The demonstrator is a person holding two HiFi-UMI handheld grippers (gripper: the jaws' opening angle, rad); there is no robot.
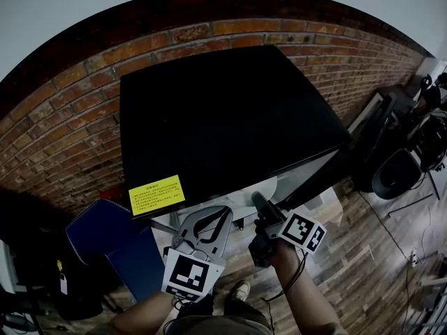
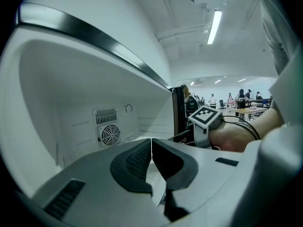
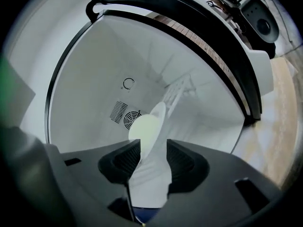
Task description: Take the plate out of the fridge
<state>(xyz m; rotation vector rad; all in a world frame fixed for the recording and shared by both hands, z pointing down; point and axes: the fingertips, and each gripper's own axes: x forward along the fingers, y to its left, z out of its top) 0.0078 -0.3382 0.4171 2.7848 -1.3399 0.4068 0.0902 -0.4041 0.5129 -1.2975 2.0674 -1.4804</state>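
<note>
The black fridge (image 1: 223,117) stands against a brick wall, its white inside (image 2: 71,103) open toward me. A white plate (image 3: 148,129) shows tilted and nearly edge-on in the right gripper view, in front of the fridge's back-wall fan (image 3: 131,120). My right gripper (image 3: 154,160) reaches in under the fridge top (image 1: 260,204) and is shut on the plate's near rim. My left gripper (image 2: 151,157) hangs just left of it (image 1: 220,218), jaws shut together on nothing, pointing into the fridge. The plate itself is hidden in the head view.
A yellow label (image 1: 156,194) sits at the fridge top's front left corner. A blue case (image 1: 105,236) leans at the lower left. Black office chairs (image 1: 398,173) stand at the right on the wood floor. The brick wall (image 1: 70,131) runs behind.
</note>
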